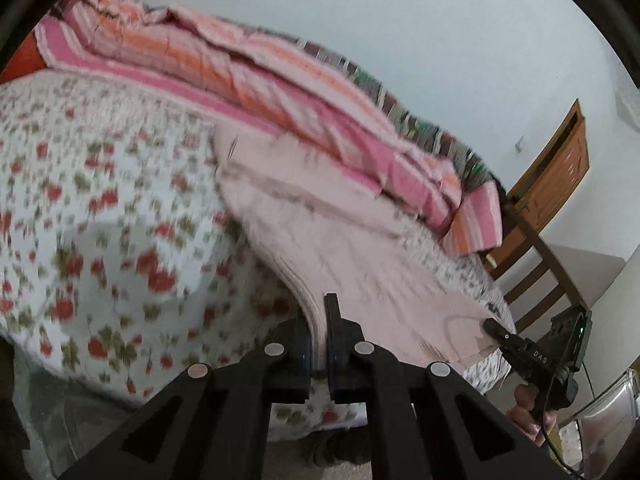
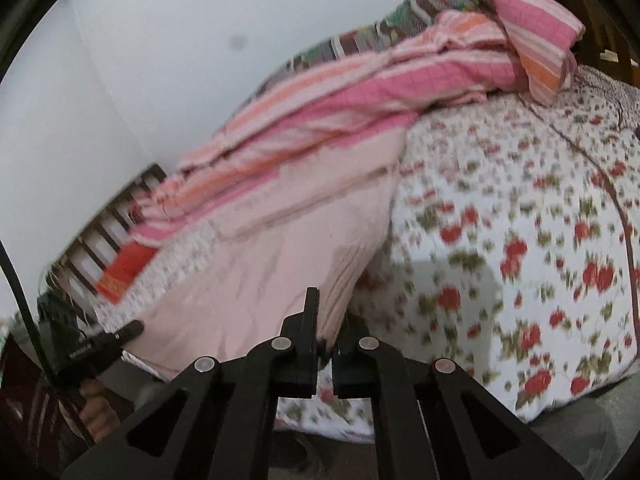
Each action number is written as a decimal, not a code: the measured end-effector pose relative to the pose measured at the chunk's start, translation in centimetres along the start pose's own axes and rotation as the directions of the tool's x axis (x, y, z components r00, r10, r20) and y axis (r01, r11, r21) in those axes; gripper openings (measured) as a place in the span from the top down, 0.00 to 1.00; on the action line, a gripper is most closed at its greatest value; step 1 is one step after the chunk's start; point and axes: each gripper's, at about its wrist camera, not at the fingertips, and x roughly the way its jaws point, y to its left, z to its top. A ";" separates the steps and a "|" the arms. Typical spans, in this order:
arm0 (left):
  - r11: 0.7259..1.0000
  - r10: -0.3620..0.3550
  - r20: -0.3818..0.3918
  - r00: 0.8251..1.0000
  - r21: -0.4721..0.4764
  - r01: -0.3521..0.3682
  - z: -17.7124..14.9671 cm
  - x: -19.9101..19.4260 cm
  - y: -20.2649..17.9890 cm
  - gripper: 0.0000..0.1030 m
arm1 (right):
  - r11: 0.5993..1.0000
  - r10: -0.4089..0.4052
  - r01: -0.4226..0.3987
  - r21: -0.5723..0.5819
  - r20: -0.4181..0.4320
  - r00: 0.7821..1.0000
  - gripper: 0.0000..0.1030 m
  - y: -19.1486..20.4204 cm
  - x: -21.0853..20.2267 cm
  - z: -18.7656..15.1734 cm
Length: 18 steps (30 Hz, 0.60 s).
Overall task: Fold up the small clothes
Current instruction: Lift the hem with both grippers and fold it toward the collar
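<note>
A pale pink ribbed garment point(image 1: 320, 240) lies stretched across the floral bedspread point(image 1: 100, 200). My left gripper point(image 1: 318, 332) is shut on the garment's near left corner at the ribbed hem. My right gripper point(image 2: 326, 320) is shut on the garment's point(image 2: 260, 280) near right corner. Each gripper shows in the other's view: the right one point(image 1: 496, 330) pinches the far corner, and the left one point(image 2: 128, 330) does the same. The cloth hangs taut between them, lifted at the bed's near edge.
A pink and orange striped blanket point(image 1: 280, 92) lies bunched along the far side of the bed against a white wall. A wooden chair point(image 1: 548, 200) stands past the bed's end. A slatted headboard point(image 2: 104, 224) is at the other end. The floor lies below.
</note>
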 end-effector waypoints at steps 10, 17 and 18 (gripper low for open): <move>0.999 0.030 0.092 0.995 0.024 -0.032 6.5 1.8 -0.9 0.94 | 0.995 0.072 -0.080 0.063 0.121 0.990 0.96 -0.1 1.2 5.4; 0.998 0.057 0.132 0.990 0.027 -0.061 11.0 5.1 -0.6 0.94 | 0.986 0.099 -0.115 0.116 0.140 0.985 0.96 -0.5 5.1 10.0; 0.997 0.072 0.136 0.988 0.019 -0.076 11.6 5.9 -0.4 0.94 | 0.984 0.104 -0.121 0.127 0.136 0.985 0.96 -0.6 6.2 11.0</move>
